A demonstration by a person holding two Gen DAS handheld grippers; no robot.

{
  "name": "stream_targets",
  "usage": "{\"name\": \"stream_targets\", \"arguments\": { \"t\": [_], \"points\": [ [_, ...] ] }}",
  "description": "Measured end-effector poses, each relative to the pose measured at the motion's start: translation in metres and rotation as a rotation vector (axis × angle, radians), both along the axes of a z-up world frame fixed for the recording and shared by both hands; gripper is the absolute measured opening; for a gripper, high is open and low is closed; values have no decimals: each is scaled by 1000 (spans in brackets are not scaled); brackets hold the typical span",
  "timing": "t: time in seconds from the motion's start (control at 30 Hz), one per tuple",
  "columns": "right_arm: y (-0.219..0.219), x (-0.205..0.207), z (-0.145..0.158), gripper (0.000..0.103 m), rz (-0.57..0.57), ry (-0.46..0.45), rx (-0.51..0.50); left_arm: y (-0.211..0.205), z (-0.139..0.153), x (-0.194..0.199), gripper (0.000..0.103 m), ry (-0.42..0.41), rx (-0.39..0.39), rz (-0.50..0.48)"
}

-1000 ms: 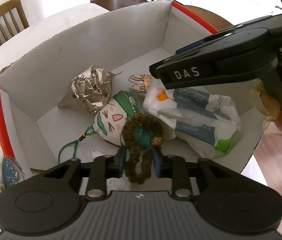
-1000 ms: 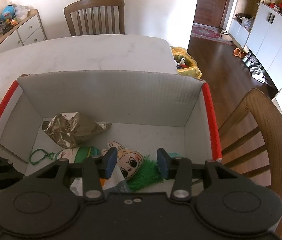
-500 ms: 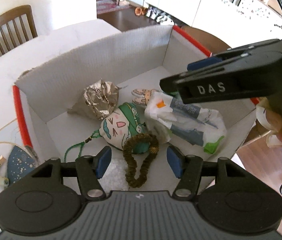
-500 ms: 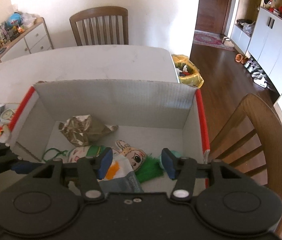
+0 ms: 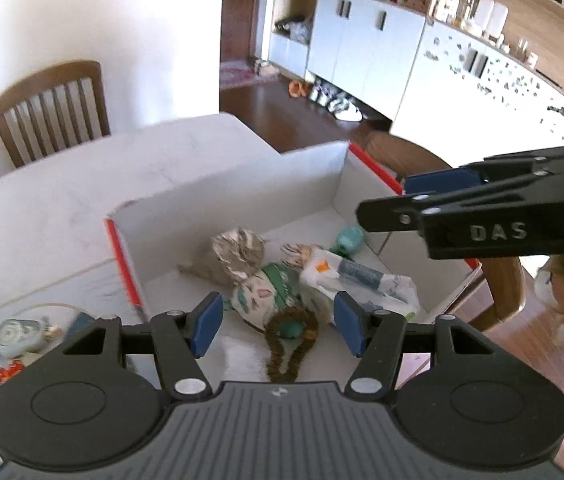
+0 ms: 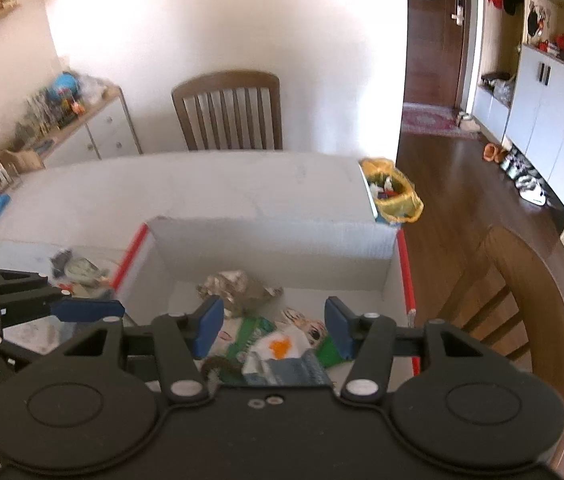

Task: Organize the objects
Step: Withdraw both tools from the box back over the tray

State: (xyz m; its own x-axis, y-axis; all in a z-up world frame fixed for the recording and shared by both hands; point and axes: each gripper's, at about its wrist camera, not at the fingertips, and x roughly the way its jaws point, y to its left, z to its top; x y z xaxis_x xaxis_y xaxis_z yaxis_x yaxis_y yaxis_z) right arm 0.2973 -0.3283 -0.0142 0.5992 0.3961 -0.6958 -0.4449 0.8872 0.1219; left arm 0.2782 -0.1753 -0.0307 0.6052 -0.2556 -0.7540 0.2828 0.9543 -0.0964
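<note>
Cardboard box (image 5: 242,184) with red-taped edges on the white table (image 5: 62,208), taken as landmark. Inside it: crumpled foil bag (image 5: 238,256), green-and-white plush pouch (image 5: 266,296), brown scrunchie (image 5: 289,340) nearest the front wall, printed plastic packet (image 5: 361,280); presumably gathered there for tidying. Left gripper (image 5: 278,326) above the box, jaws apart, nothing between. Right gripper (image 6: 274,326) likewise, jaws just widened, empty. Seen only from the left wrist: teal item (image 5: 347,238) at the box's far right. Only from the right wrist: yellow bag (image 6: 391,192) beyond the box.
</note>
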Motion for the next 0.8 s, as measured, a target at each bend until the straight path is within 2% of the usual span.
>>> {"name": "stream_targets", "arguments": {
  "t": [0.1,0.4,0.47,0.6,0.7,0.8],
  "points": [
    [2,-11,10,59,-5,-21,20,13,12,-8,66,-26,-14,17],
    [27,-40,15,64,-23,-34,38,53,29,-31,72,-78,-35,31],
    [36,-48,16,68,-23,-39,37,63,31,-36,72,-80,-39,35],
    [56,-61,18,75,-17,-48,47,84,36,-44,80,-94,-43,50],
    [72,-70,18,84,-22,-62,44,102,37,-48,81,-103,-39,62],
    [89,-75,16,87,-29,-58,49,118,35,-50,81,-98,-26,80]
  ]
}}
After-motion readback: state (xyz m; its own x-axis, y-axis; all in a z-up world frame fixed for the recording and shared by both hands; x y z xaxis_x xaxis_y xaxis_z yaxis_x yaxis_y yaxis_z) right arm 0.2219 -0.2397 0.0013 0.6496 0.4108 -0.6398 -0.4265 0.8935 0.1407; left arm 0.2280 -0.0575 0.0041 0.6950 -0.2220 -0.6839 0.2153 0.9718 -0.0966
